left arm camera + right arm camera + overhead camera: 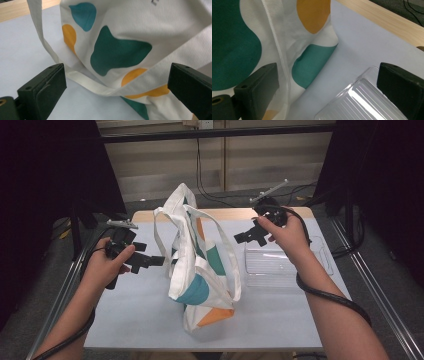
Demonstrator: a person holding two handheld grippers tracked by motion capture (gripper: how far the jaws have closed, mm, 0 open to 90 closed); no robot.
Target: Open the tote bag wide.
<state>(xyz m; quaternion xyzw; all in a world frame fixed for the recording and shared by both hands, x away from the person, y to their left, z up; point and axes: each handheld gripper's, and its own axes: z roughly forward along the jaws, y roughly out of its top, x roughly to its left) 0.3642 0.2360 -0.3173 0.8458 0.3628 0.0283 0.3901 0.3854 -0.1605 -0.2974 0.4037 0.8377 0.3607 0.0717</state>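
pale table (280,315) — tote bag (197,265) between left gripper (159,261) and right gripper (239,238), both spread, empty.

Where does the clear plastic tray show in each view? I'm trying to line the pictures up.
High view: the clear plastic tray lies right of the tote bag, below the right claw.
Left gripper view: not in it.
Right gripper view: lower right corner, between the open jaws.
Shared landmark: the tote bag's teal and orange patches, in every view.
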